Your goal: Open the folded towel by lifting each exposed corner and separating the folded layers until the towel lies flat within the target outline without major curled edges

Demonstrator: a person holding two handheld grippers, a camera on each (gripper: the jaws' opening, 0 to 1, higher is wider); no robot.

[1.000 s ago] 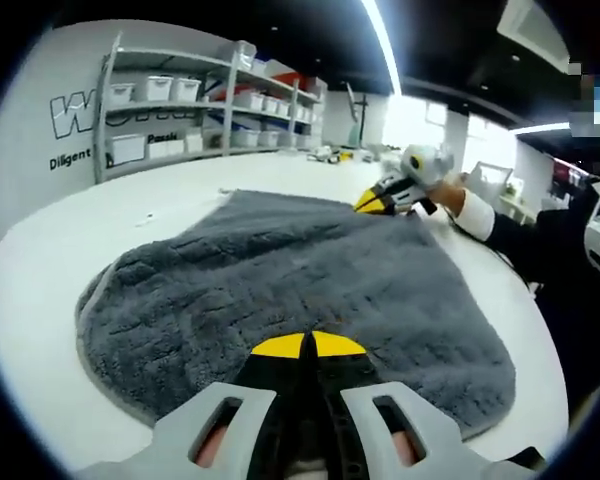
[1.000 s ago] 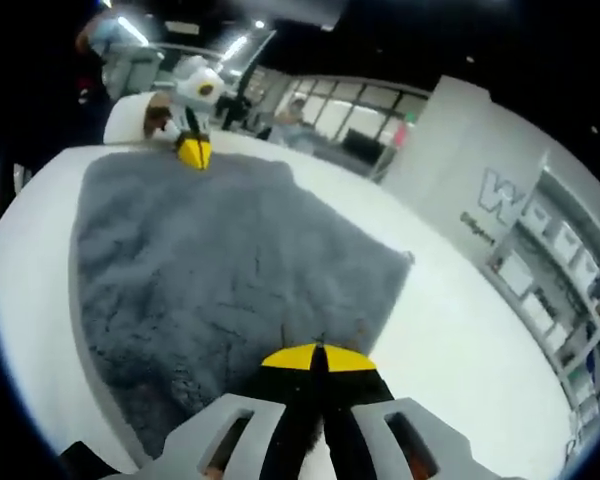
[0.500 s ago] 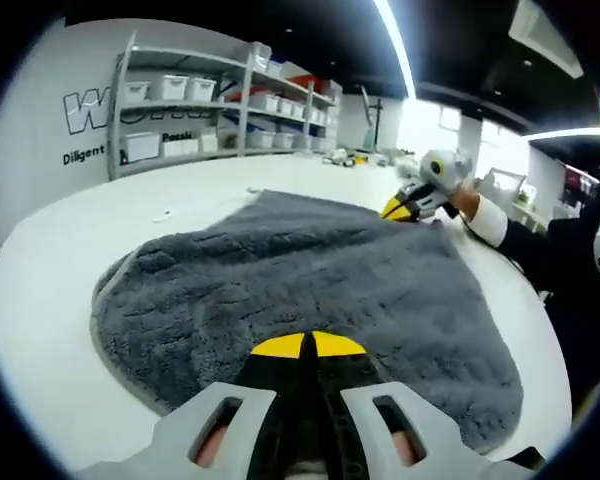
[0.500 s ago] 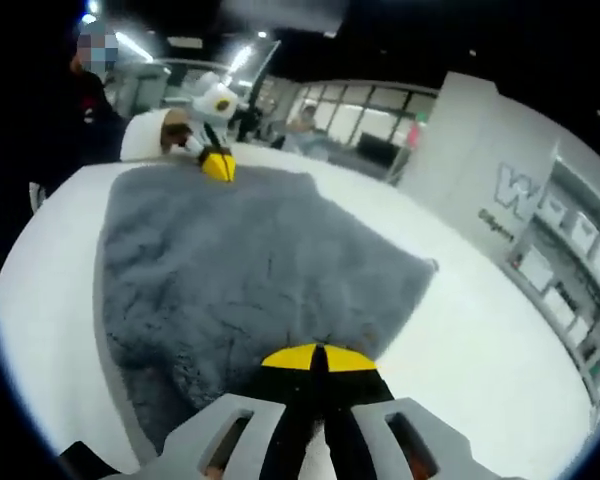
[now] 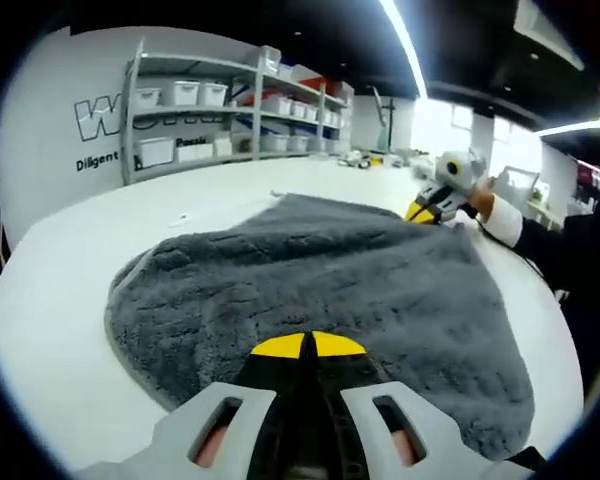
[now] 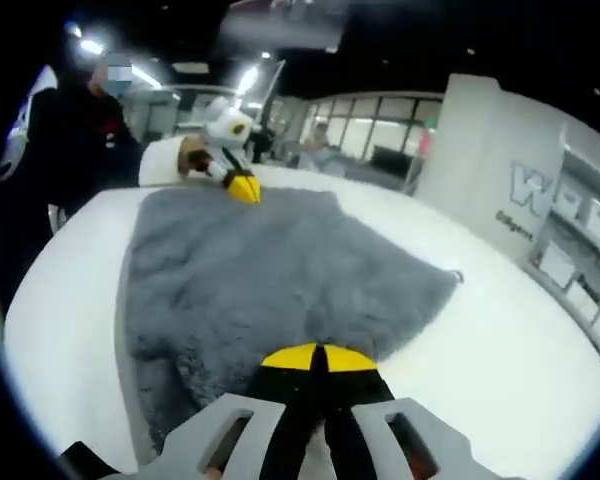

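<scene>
A grey fluffy towel [image 5: 320, 270] lies spread open on the white table [image 5: 50, 300]. In the left gripper view my left gripper [image 5: 308, 345] has its yellow-tipped jaws together over the towel's near edge. My right gripper [image 5: 425, 212] sits at the far right corner, held by a hand with a white cuff. From the right gripper view, the towel [image 6: 270, 280] stretches away from my right gripper [image 6: 318, 357], whose jaws are pressed together at the near corner. My left gripper [image 6: 242, 187] is at the far corner. Both seem to pinch the cloth, though the contact itself is hidden.
Shelves with white bins [image 5: 210, 110] stand against the wall beyond the table. A person in dark clothes [image 6: 75, 140] stands at the table's far left side. Bare table [image 6: 500, 330] surrounds the towel on all sides.
Both views have swung, so the opposite gripper now shows further right in each. The towel lies spread much as before, and both grippers stay shut.
</scene>
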